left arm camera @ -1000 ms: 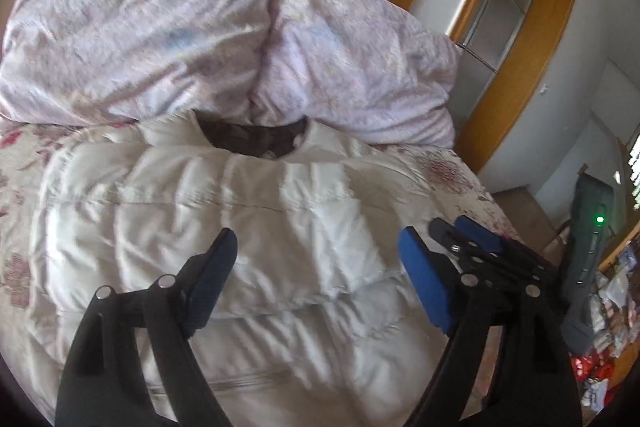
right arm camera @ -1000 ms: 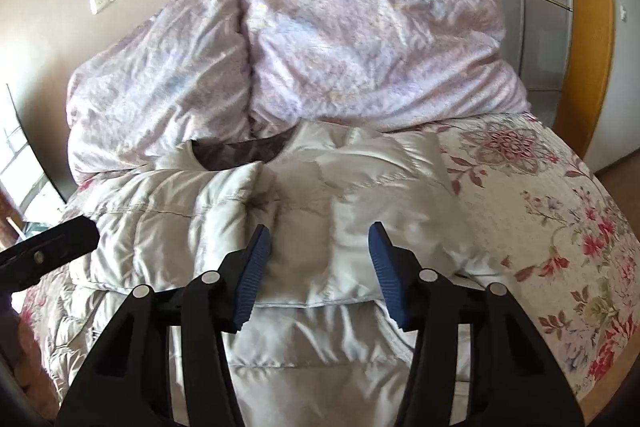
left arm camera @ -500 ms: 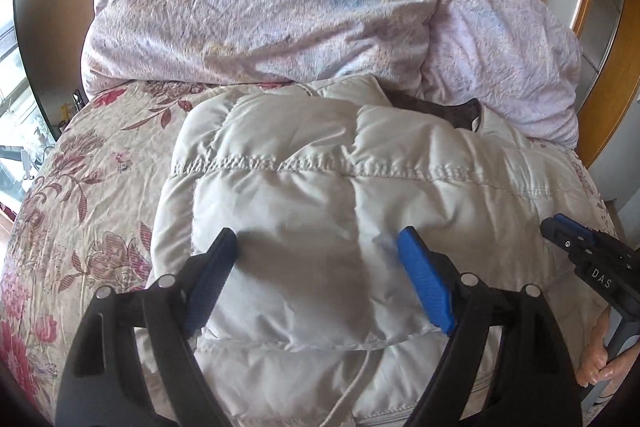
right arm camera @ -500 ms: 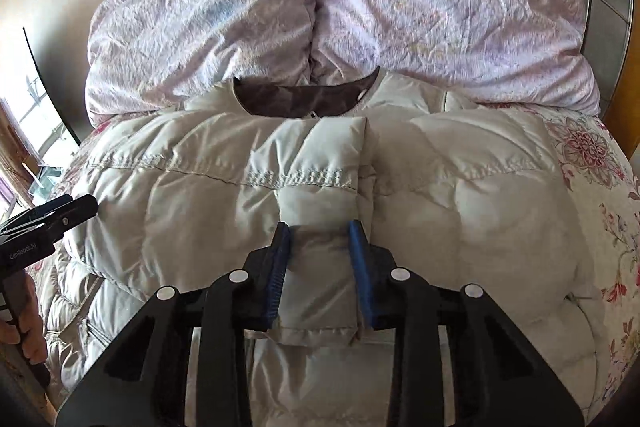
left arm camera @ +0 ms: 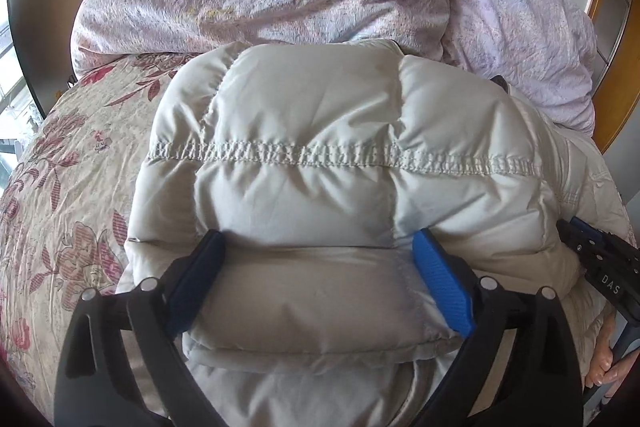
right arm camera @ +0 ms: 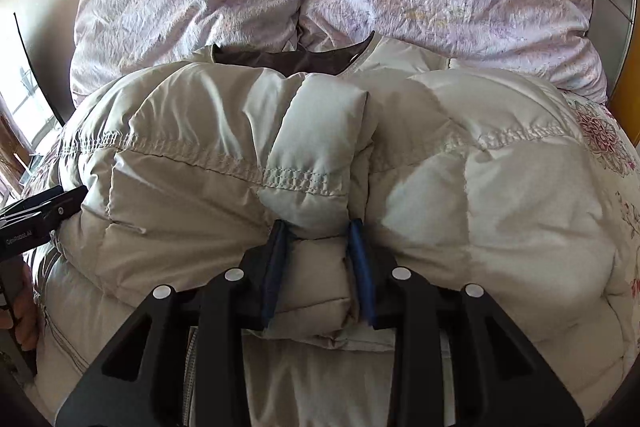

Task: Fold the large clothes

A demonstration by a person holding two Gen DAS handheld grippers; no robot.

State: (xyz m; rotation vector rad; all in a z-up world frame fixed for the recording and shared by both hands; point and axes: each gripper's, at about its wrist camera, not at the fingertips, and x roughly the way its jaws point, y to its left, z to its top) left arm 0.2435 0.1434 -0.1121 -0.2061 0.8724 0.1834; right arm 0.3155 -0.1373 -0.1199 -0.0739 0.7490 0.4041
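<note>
Puffer jacket (right arm camera: pixel 460 163) lies across the bed (left arm camera: pixel 68 195), collar toward frame top, folded edge running left-right along frame bottom. Right hand-held gripper (right arm camera: pixel 318 267) pinches a fold at centre; left hand-held gripper (left arm camera: pixel 320 279) spread wide around its end (not closed).

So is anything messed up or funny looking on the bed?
Nothing torn or spilled. The puffy jacket just bulges unevenly, one folded sleeve pinched by the right gripper over its middle.

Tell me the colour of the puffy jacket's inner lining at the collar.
Dark brown lining, seen inside the cream quilted down jacket; right wrist view shows it best.
</note>
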